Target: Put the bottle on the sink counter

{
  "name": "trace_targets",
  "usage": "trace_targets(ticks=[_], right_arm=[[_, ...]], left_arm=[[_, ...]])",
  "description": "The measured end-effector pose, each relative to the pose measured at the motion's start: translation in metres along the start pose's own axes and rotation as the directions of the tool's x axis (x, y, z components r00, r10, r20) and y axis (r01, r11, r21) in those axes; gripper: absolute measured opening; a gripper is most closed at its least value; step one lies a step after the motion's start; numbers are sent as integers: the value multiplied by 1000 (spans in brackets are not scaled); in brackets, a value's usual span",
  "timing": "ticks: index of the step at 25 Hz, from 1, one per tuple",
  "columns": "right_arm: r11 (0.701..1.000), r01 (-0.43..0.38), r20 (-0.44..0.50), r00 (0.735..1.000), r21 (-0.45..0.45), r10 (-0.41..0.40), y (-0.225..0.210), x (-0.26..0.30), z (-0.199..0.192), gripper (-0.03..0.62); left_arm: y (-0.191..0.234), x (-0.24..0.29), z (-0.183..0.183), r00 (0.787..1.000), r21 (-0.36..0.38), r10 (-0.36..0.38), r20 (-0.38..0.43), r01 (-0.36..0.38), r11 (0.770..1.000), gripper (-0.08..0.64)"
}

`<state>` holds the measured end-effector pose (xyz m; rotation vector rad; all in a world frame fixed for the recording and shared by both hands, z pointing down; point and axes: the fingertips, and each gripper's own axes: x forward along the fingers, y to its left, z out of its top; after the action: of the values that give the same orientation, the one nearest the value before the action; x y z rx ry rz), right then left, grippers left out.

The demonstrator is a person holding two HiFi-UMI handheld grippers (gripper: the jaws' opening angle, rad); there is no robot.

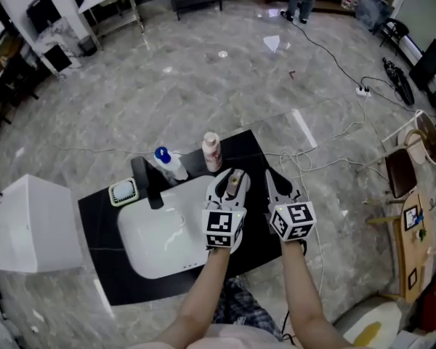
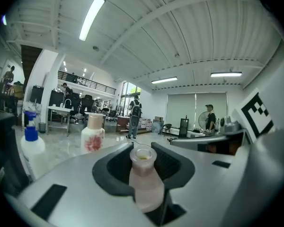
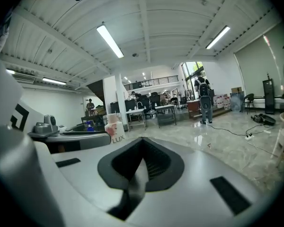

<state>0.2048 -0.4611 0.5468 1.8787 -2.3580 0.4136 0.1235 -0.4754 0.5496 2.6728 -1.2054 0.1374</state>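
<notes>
A small frosted pink bottle with an open neck stands upright between the jaws of my left gripper, which is shut on it. In the head view this bottle and the left gripper hover over the black sink counter, at the right rim of the white basin. My right gripper is just to the right, above the counter's right end. Its jaws are shut with nothing between them.
On the counter behind the basin stand a black faucet, a white bottle with a blue cap, a white flowered bottle with a pink cap and a green-rimmed dish. A white box stands at left. Cables cross the floor.
</notes>
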Motion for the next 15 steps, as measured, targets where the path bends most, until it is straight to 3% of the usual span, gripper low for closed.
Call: trace_targets(ticks=[7, 15], right_arm=[[1000, 6, -29, 1000, 4, -6, -43, 53, -14, 15], [998, 55, -70, 996, 44, -52, -75, 83, -38, 15]], left_arm=[[2, 78, -24, 999, 6, 15, -51, -14, 1000, 132], [16, 121, -49, 992, 4, 45, -120, -44, 999, 132]])
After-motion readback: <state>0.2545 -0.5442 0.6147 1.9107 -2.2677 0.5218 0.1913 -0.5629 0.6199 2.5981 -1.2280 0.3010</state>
